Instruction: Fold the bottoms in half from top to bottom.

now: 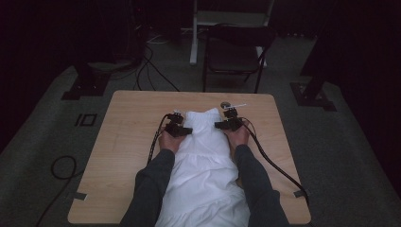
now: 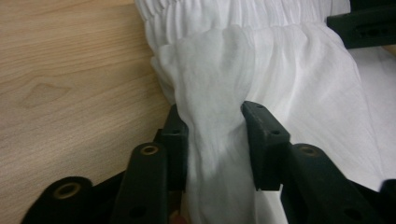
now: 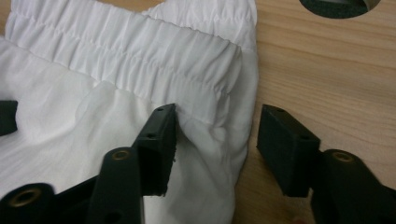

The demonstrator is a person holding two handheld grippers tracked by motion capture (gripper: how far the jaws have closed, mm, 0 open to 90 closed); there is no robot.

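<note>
A white garment [image 1: 203, 156] with a gathered elastic band lies down the middle of the wooden table [image 1: 132, 142], its band end away from the person. At the garment's left edge, my left gripper [image 1: 182, 128] is shut on a bunched fold of the white cloth [image 2: 219, 93]; both pads [image 2: 261, 140] press on the fold. At the right edge, my right gripper [image 1: 226, 124] is open. In the right gripper view the garment's side edge [image 3: 229, 140] lies between the jaws of my right gripper [image 3: 217, 126]. Its left pad [image 3: 159, 140] rests against the cloth, and its right pad [image 3: 285, 144] stands apart over bare wood.
A small round dark thing [image 1: 225, 104] lies on the table just beyond my right gripper. A folding chair [image 1: 235, 52] stands behind the table's far edge. Cables [image 1: 146, 71] run across the floor. Both forearms rest on the garment's sides.
</note>
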